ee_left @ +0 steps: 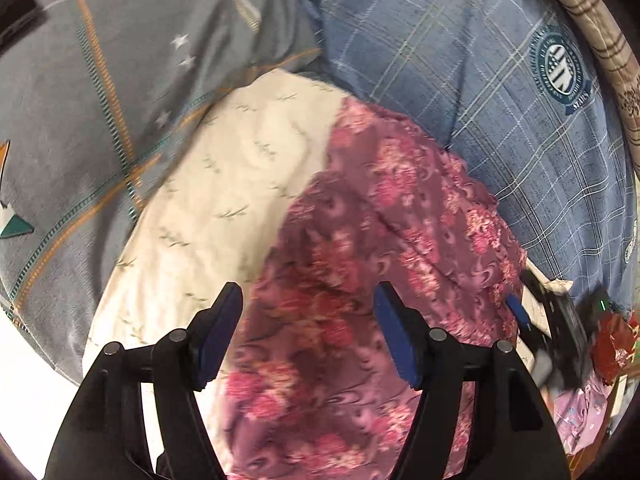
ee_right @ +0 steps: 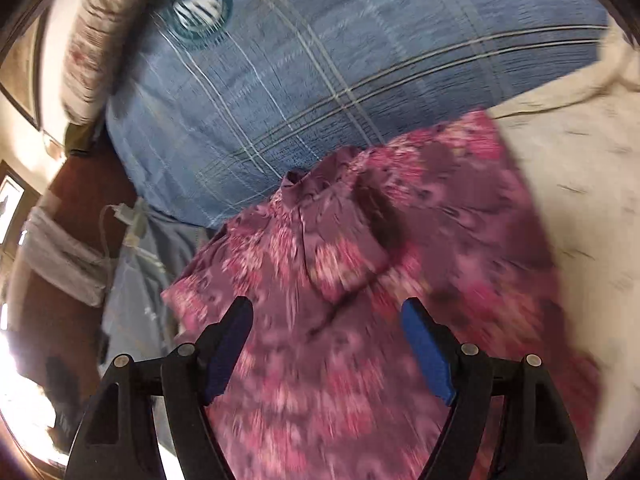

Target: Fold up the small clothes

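- Garment (ee_left: pixel 360 280), pink floral, on cream sheet (ee_left: pixel 224 184) beside blue plaid pillow (ee_left: pixel 460 60); lower part cut off by frame.
- Left gripper (ee_left: pixel 310 296) spread above it, pinching nothing.
- Right gripper (ee_right: pixel 328 312) spread likewise; view motion-blurred, collar (ee_right: pixel 304 188) barely legible.

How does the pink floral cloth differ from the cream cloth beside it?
The floral cloth is purple-pink with dense flowers; the cream cloth is pale with sparse small sprigs. The floral cloth is rumpled, with a fold raised near its middle; the cream cloth lies smoother. The floral cloth overlaps the cream cloth's edge. Both rest on the bed, against a blue plaid pillow, and neither gripper holds them.
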Action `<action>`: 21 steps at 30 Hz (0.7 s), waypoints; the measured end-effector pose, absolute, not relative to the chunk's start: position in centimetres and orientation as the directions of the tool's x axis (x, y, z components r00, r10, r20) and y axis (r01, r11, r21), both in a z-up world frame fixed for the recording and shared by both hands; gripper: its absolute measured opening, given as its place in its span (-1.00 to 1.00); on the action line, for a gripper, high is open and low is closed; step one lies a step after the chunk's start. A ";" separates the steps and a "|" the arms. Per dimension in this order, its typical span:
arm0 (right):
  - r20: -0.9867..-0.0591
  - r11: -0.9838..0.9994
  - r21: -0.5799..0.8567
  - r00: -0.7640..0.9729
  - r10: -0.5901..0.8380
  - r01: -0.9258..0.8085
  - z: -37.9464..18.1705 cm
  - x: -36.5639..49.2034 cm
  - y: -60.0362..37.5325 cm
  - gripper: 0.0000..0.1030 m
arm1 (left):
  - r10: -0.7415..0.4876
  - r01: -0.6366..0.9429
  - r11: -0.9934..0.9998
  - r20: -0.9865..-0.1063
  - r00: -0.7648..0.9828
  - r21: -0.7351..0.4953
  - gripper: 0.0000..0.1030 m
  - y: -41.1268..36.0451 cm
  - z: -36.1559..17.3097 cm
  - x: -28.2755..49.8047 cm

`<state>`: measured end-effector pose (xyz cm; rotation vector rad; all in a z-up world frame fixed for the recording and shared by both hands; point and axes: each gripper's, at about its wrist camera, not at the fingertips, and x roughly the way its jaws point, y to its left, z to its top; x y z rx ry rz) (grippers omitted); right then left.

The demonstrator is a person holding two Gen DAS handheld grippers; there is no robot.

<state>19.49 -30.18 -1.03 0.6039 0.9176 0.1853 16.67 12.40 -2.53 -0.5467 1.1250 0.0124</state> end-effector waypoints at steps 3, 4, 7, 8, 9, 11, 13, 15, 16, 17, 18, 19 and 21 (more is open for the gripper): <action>-0.683 0.791 0.606 0.566 0.462 0.086 -2.6 22.8 -28.3 -0.92 | -0.269 -0.284 0.862 -0.853 0.447 -0.420 0.31 13.8 -3.3 16.3; -0.686 0.788 0.613 0.540 0.488 0.066 -2.2 23.5 -27.5 -0.86 | -0.263 -0.284 0.862 -0.849 0.458 -0.420 0.31 14.2 -3.2 16.2; -0.611 0.779 0.624 0.585 0.533 -0.058 4.0 23.5 -25.0 -0.87 | -0.278 -0.268 0.850 -0.819 0.503 -0.454 0.31 14.3 -2.8 15.9; -0.559 0.758 0.641 0.604 0.568 -0.120 7.6 22.9 -24.0 -0.87 | -0.302 -0.252 0.839 -0.798 0.521 -0.482 0.31 14.0 -2.6 15.8; -0.522 0.745 0.648 0.618 0.588 -0.162 10.3 22.5 -23.4 -0.87 | -0.325 -0.236 0.829 -0.780 0.535 -0.507 0.31 13.6 -2.4 15.6; -0.428 0.718 0.643 0.652 0.625 -0.266 16.8 21.4 -22.0 -0.87 | -0.381 -0.186 0.804 -0.729 0.568 -0.565 0.31 12.3 -2.1 15.2; -0.381 0.714 0.620 0.671 0.636 -0.325 21.0 20.6 -21.1 -0.87 | -0.391 -0.165 0.795 -0.701 0.596 -0.584 0.31 11.1 -2.0 14.9; -0.331 0.707 0.605 0.692 0.641 -0.366 24.9 19.6 -20.4 -0.87 | -0.388 -0.159 0.788 -0.680 0.622 -0.595 0.31 9.9 -1.9 14.9; -0.309 0.705 0.598 0.702 0.642 -0.381 26.5 19.1 -20.1 -0.87 | -0.391 -0.160 0.779 -0.669 0.632 -0.606 0.31 9.0 -1.9 15.0; -0.299 0.704 0.596 0.707 0.641 -0.386 27.3 18.8 -20.1 -0.87 | -0.397 -0.158 0.773 -0.663 0.635 -0.614 0.31 8.4 -1.9 15.0; -0.287 0.697 0.600 0.708 0.645 -0.392 28.2 18.4 -20.1 -0.87 | -0.406 -0.155 0.768 -0.660 0.632 -0.621 0.31 7.4 -2.0 15.2; -0.279 0.689 0.607 0.705 0.652 -0.397 28.7 18.2 -20.1 -0.87 | -0.412 -0.153 0.766 -0.659 0.629 -0.624 0.31 6.5 -1.9 15.5; -0.274 0.685 0.610 0.705 0.654 -0.398 29.6 17.7 -19.8 -0.86 | -0.397 -0.175 0.762 -0.663 0.635 -0.624 0.31 5.7 -1.8 15.7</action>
